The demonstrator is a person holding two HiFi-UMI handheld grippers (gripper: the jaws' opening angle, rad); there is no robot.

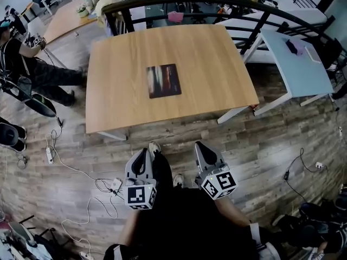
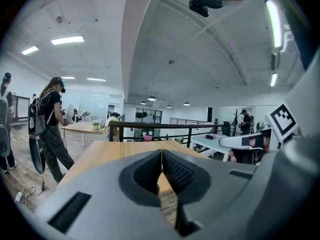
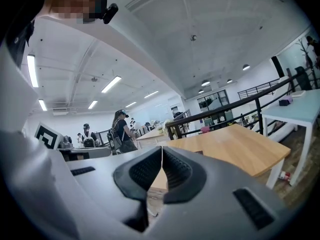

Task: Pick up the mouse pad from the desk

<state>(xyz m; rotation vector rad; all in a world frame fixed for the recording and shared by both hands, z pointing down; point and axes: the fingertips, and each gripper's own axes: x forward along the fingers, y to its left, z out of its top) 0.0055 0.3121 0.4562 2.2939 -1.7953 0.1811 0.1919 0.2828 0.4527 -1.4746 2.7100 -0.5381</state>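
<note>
A dark square mouse pad (image 1: pixel 164 80) lies flat near the middle of the wooden desk (image 1: pixel 217 64) in the head view. Both grippers hang in front of the desk's near edge, well short of the pad. My left gripper (image 1: pixel 143 155) is shut with nothing in it, its tips touching in the left gripper view (image 2: pixel 161 152). My right gripper (image 1: pixel 202 147) is shut and empty too, its jaws meeting in the right gripper view (image 3: pixel 162 148). A thin dark strip of the mouse pad (image 3: pixel 198 152) shows on the desk top beyond the right jaws.
A black railing (image 1: pixel 217 4) runs behind the desk. A light blue table (image 1: pixel 298 69) stands at the right. A person (image 1: pixel 32 64) stands at the left by another wooden table (image 1: pixel 65 18). Cables and a power strip (image 1: pixel 50 155) lie on the wood floor.
</note>
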